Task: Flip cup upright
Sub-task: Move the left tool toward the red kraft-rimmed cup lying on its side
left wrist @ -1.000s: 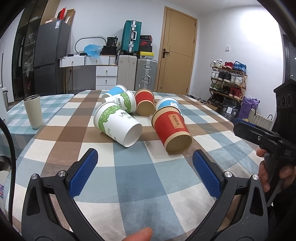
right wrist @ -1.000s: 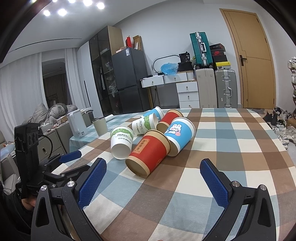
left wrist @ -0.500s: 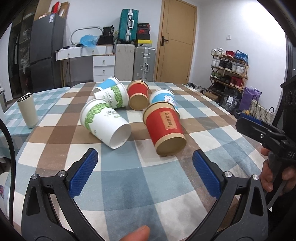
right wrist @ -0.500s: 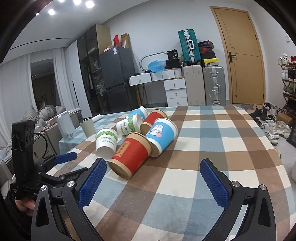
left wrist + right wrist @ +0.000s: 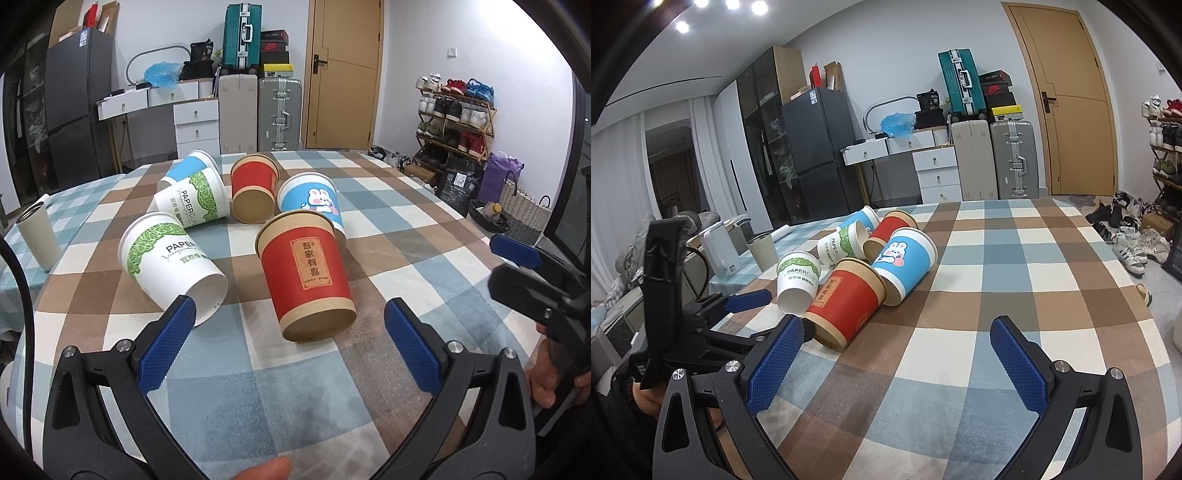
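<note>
Both grippers — left gripper [image 5: 288,336], right gripper [image 5: 895,356] — are held spread, empty; behind the toppled red paper cup [image 5: 308,275], the blue bunny-printed cup [image 5: 314,201] is partly hidden

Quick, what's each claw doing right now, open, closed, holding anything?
Left claw: open, holding nothing, aimed at the nearest red paper cup.
Right claw: open, holding nothing.
</note>
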`<state>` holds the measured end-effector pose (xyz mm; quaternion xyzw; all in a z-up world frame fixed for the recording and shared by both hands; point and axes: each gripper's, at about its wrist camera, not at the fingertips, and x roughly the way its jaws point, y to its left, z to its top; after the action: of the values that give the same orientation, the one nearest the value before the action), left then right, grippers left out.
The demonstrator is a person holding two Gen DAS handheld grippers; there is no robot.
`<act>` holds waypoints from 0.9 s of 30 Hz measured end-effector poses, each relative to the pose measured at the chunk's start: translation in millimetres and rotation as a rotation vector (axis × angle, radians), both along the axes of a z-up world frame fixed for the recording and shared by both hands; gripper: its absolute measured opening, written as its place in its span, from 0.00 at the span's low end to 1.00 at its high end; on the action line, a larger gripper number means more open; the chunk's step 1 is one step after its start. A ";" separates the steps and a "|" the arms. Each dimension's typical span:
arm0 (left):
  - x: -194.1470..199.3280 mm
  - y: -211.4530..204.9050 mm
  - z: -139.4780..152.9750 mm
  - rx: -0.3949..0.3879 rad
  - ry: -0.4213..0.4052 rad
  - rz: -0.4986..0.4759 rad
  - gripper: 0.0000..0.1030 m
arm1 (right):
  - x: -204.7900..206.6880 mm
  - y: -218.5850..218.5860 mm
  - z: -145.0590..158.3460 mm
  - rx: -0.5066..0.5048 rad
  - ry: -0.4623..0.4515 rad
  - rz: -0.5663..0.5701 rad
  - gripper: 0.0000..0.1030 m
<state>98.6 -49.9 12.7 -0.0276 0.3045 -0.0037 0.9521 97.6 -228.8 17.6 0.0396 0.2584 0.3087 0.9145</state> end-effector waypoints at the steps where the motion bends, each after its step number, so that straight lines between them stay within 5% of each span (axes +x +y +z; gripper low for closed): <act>1: 3.1 -0.9 -1.3 -0.003 0.005 -0.001 0.98 | -0.3 -0.3 0.4 0.001 -0.002 0.000 1.00; 9: 26.3 -8.6 -13.9 -0.015 0.092 -0.008 0.86 | 0.5 0.5 -0.1 -0.002 -0.001 0.007 1.00; 19: 33.6 -9.4 -12.1 -0.038 0.106 0.002 0.84 | -2.2 1.5 0.6 -0.003 -0.005 0.012 1.00; 27: 36.1 -10.3 -15.9 -0.053 0.129 -0.010 0.52 | -2.1 2.2 -0.6 -0.006 -0.004 0.014 1.00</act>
<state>134.7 -60.2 -3.1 -0.0515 0.3651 -0.0146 0.9294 95.5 -226.6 17.0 0.0348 0.2578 0.3143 0.9130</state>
